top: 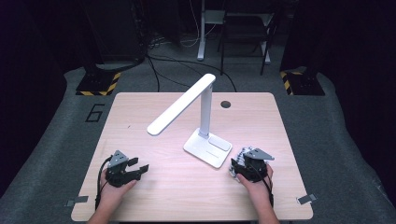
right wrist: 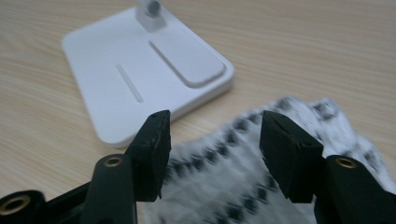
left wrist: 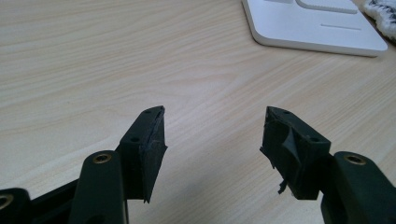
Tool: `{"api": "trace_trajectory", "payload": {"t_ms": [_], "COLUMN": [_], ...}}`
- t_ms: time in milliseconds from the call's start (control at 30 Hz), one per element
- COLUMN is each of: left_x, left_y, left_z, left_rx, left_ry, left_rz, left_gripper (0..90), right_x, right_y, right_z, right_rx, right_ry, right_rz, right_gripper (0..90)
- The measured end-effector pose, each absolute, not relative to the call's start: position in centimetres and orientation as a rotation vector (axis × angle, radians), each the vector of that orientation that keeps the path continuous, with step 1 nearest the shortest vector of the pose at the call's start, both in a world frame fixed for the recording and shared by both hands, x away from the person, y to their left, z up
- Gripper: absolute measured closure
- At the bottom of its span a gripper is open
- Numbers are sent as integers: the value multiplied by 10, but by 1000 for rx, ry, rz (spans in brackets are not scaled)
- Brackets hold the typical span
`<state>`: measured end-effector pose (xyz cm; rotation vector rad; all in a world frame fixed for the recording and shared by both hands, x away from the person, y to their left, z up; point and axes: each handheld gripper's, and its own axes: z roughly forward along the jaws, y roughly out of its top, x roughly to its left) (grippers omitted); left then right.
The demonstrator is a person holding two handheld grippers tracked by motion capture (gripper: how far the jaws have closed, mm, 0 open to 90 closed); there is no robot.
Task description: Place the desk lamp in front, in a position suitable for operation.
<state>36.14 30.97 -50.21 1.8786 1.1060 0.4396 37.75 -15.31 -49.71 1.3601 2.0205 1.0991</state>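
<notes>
The right gripper (right wrist: 212,123) hangs with jaws apart and empty just above the black-and-white checked woven cloth (right wrist: 261,186), seemingly ready to pinch it. Just beyond lies the white desk lamp's flat square base (right wrist: 135,79), likely what the cloth will wipe. The left gripper (left wrist: 212,128) idles wide and empty over the pale wooden table (left wrist: 116,60).

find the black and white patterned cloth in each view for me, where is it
High view: the cloth lies lower right, under the right gripper, beside the lamp base.
Left gripper view: a sliver at the top right corner, just past the lamp base.
Right gripper view: bottom centre, beneath the open jaws.
Shared landmark: the white lamp base.
</notes>
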Motion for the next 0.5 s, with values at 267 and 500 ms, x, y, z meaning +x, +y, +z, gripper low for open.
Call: {"api": "trace_trajectory", "payload": {"t_ms": [267, 500], "left_x": [362, 362], "left_y": [309, 308], "left_z": [-501, -500], "left_rx": [1893, 1872], "left_ry": [1088, 1082], "left_rz": [437, 455], "left_gripper": [391, 391], "right_x": [389, 388], "right_y": [-166, -183], "right_z": [-515, -515], "right_rx": [1438, 1526], "right_ry": [2053, 1946], "right_rz": [915, 849], "right_gripper": [490, 493]}}
